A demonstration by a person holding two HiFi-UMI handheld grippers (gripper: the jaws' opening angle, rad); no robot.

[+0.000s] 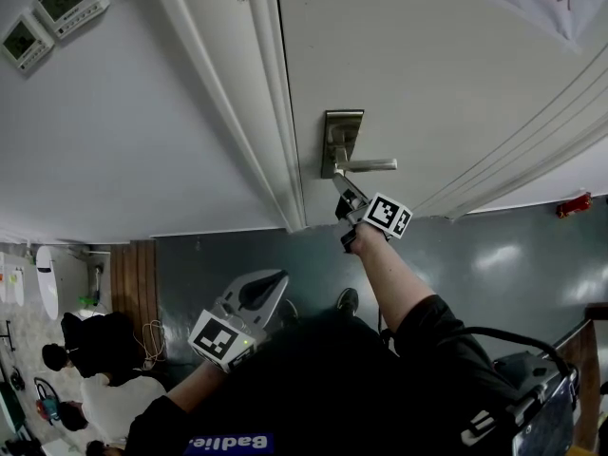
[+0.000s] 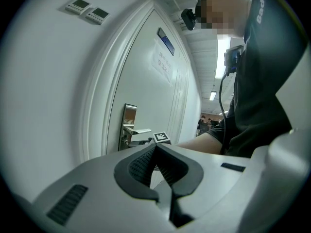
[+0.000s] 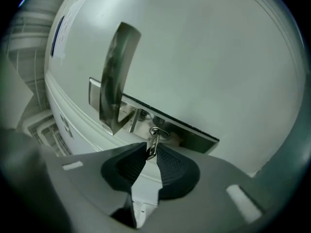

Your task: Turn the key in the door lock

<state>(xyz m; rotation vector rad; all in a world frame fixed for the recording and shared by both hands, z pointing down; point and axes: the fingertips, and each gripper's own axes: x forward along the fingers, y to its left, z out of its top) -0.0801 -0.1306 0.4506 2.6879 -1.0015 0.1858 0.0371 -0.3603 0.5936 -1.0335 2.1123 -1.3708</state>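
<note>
Plainly the key (image 3: 153, 142) is a small, thin, rigid slip of metal, light but smooth and probably slippery. The hold therefore belongs on the two flat faces of its head. That is where the right gripper (image 3: 152, 152) has it: the tips of its ribbed pads (image 3: 170, 166) are clamped on the head, one to each side, and the rest of the pads lies bare behind. Its long axis runs straight on from the fingertips into the lock plate (image 3: 187, 134) on the door (image 1: 427, 65). The blade points away from the fingers and is buried just beyond them, with the lever handle (image 3: 116, 76) up and to their left. Turning it should mean rolling about that axis; a skewed twist might slip or bend it. The left gripper (image 2: 155, 147) hangs well back from the door, its pads pressed together on nothing.
</note>
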